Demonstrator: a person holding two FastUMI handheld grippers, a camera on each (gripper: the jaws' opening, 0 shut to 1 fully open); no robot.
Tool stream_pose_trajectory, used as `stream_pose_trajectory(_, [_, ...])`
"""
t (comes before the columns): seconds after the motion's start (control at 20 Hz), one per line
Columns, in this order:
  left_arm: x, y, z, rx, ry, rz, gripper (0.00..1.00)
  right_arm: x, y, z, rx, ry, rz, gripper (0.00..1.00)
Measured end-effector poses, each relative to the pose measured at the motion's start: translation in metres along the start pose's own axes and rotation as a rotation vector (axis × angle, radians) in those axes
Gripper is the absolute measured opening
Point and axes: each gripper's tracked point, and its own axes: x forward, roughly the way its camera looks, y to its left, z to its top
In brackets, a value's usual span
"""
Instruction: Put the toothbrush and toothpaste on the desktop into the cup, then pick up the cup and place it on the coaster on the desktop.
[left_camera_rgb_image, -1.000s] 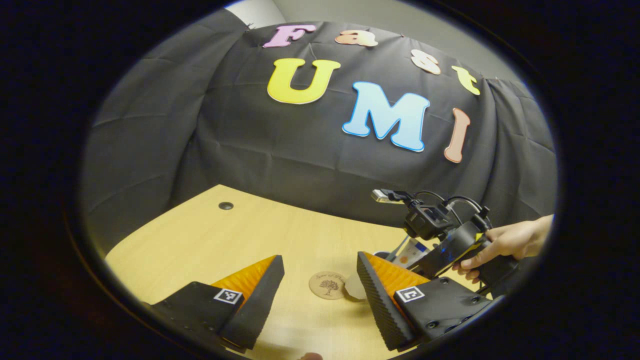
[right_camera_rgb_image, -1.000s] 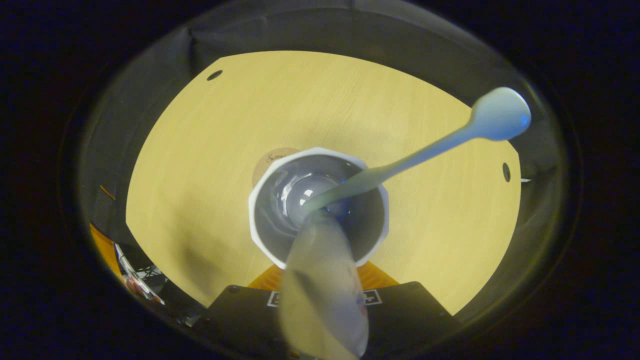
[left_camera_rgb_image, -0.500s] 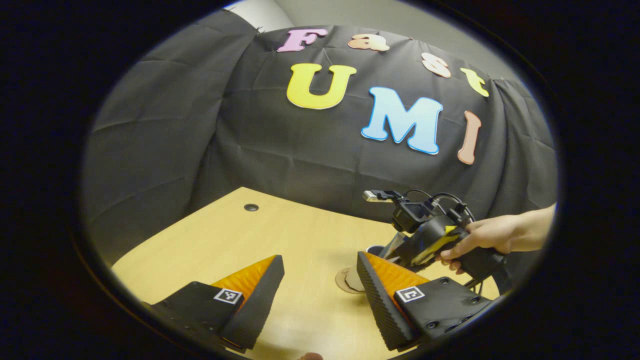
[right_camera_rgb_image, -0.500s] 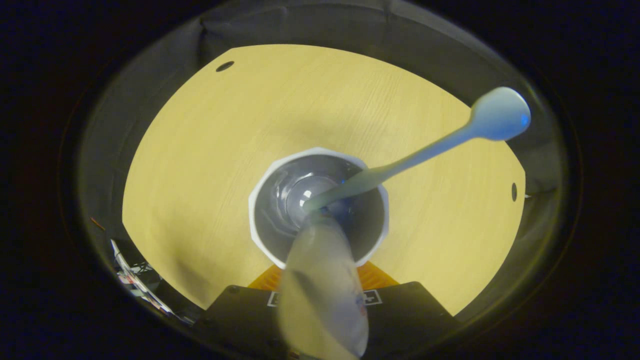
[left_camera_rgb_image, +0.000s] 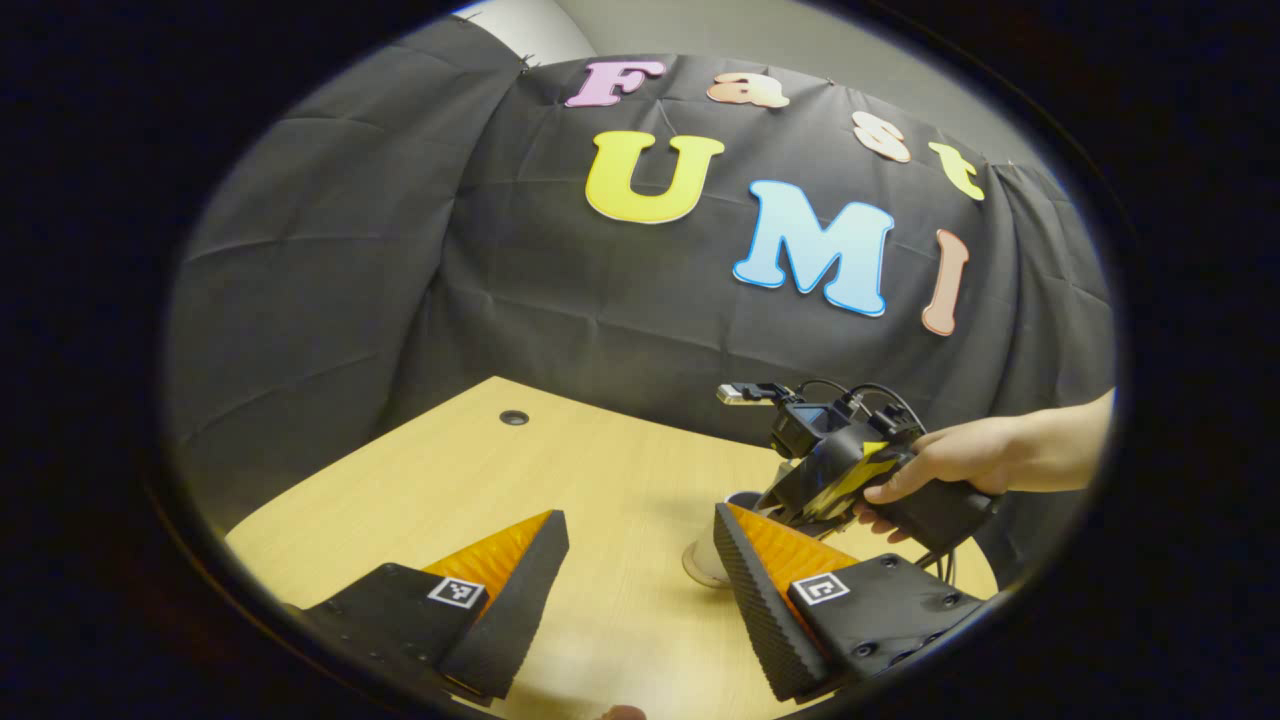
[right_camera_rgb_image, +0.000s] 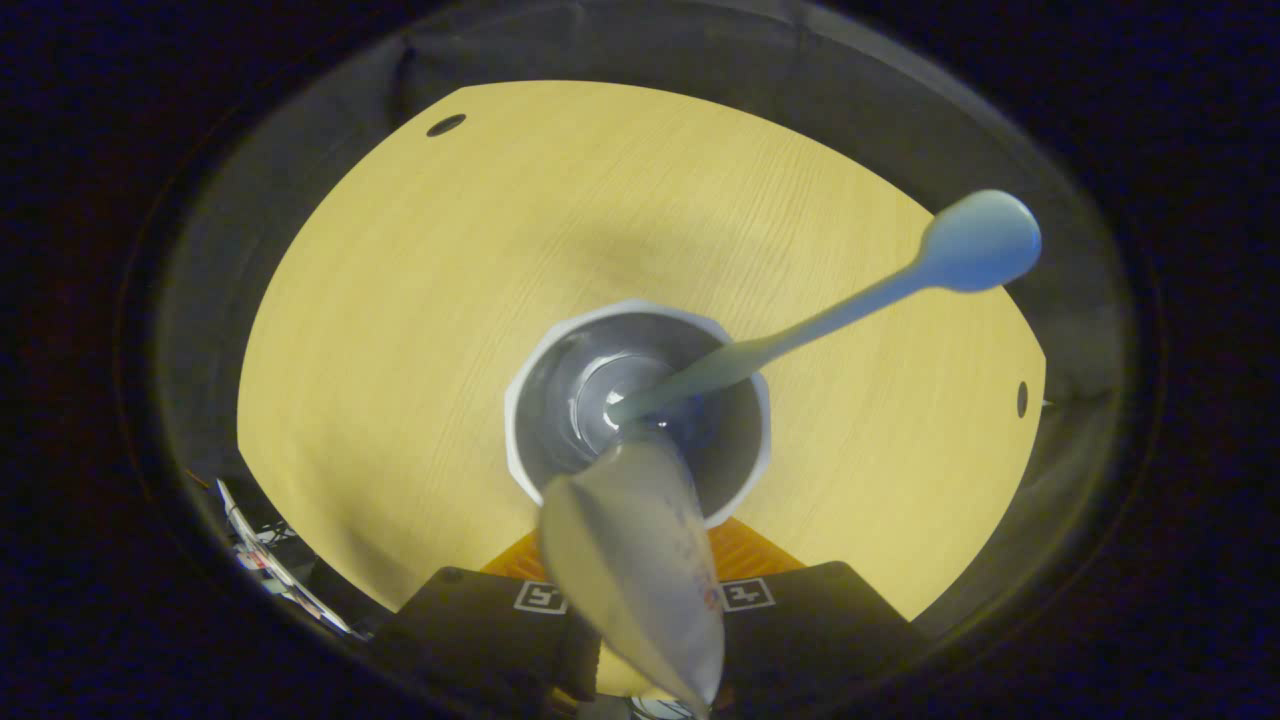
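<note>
From above in the right gripper view, a white faceted cup (right_camera_rgb_image: 530, 400) holds a pale toothbrush (right_camera_rgb_image: 850, 300) and a toothpaste tube (right_camera_rgb_image: 640, 560), both leaning out toward the camera. My right gripper (right_camera_rgb_image: 640, 545) is shut on the cup's near side, with the tube hiding most of its fingers. In the left gripper view the cup's lower part (left_camera_rgb_image: 708, 555) rests on the round coaster (left_camera_rgb_image: 691, 572), only the coaster's edge showing. A hand (left_camera_rgb_image: 950, 465) holds the right gripper's body (left_camera_rgb_image: 840, 470) over it. My left gripper (left_camera_rgb_image: 638, 520) hangs open and holds nothing, close to the left of the cup.
The light wooden desktop (right_camera_rgb_image: 420, 300) has cable holes at the far left (right_camera_rgb_image: 446, 124) and at the right (right_camera_rgb_image: 1021, 398). Its far edge meets the black cloth wall (left_camera_rgb_image: 400, 300). Cables and clutter (right_camera_rgb_image: 260, 540) show beyond the desk's near left edge.
The right gripper moved left and down with the cup, which now covers the coaster. The toothpaste tube tipped slightly. My left gripper swung a little, staying open.
</note>
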Motion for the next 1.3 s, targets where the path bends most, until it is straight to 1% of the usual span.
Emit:
stream_pose_trajectory(0.1, [0.000,-0.003,-0.001,-0.001,0.001,-0.005,0.94,-0.006,-0.001,0.001,-0.001,-0.020,0.001,0.39])
stream_pose_trajectory(0.15, [-0.001,-0.006,-0.001,0.000,0.000,-0.010,0.94,-0.010,0.000,0.002,-0.004,-0.036,0.002,0.52])
stream_pose_trajectory(0.3, [0.001,-0.017,0.001,0.014,-0.006,-0.018,0.95,-0.030,-0.002,-0.001,-0.022,-0.100,0.016,0.81])
stream_pose_trajectory(0.35, [0.001,-0.021,0.003,0.018,-0.012,-0.020,0.95,-0.040,-0.003,-0.003,-0.031,-0.128,0.020,0.88])
stream_pose_trajectory(0.4, [0.002,-0.025,0.006,0.020,-0.018,-0.021,0.95,-0.049,-0.005,-0.004,-0.037,-0.162,0.021,0.90])
stream_pose_trajectory(0.45, [0.001,-0.030,0.008,0.022,-0.025,-0.024,0.94,-0.060,-0.008,-0.006,-0.038,-0.195,0.026,0.96])
stream_pose_trajectory(0.65, [0.004,-0.054,0.022,0.057,-0.052,-0.028,0.95,-0.107,-0.015,-0.023,-0.004,-0.356,0.077,0.98])
stream_pose_trajectory(0.7, [0.004,-0.060,0.026,0.058,-0.059,-0.031,0.95,-0.119,-0.019,-0.030,0.013,-0.406,0.079,0.98])
stream_pose_trajectory(0.8, [0.005,-0.076,0.033,0.061,-0.073,-0.035,0.95,-0.143,-0.031,-0.046,0.038,-0.510,0.073,0.98])
stream_pose_trajectory(0.9, [0.006,-0.096,0.043,0.067,-0.093,-0.043,0.95,-0.166,-0.046,-0.069,0.055,-0.597,0.043,0.97])
stream_pose_trajectory(1.05, [0.007,-0.126,0.055,0.087,-0.125,-0.060,0.95,-0.197,-0.078,-0.091,0.065,-0.765,-0.040,0.97])
stream_pose_trajectory(1.1, [0.005,-0.136,0.058,0.092,-0.134,-0.072,0.95,-0.205,-0.085,-0.097,0.073,-0.828,-0.079,0.99])
stream_pose_trajectory(1.25, [0.001,-0.163,0.067,0.098,-0.159,-0.110,0.95,-0.241,-0.111,-0.117,0.106,-1.006,-0.202,0.95])
stream_pose_trajectory(1.3, [-0.003,-0.171,0.072,0.103,-0.171,-0.122,0.94,-0.251,-0.118,-0.122,0.124,-1.056,-0.241,0.97])
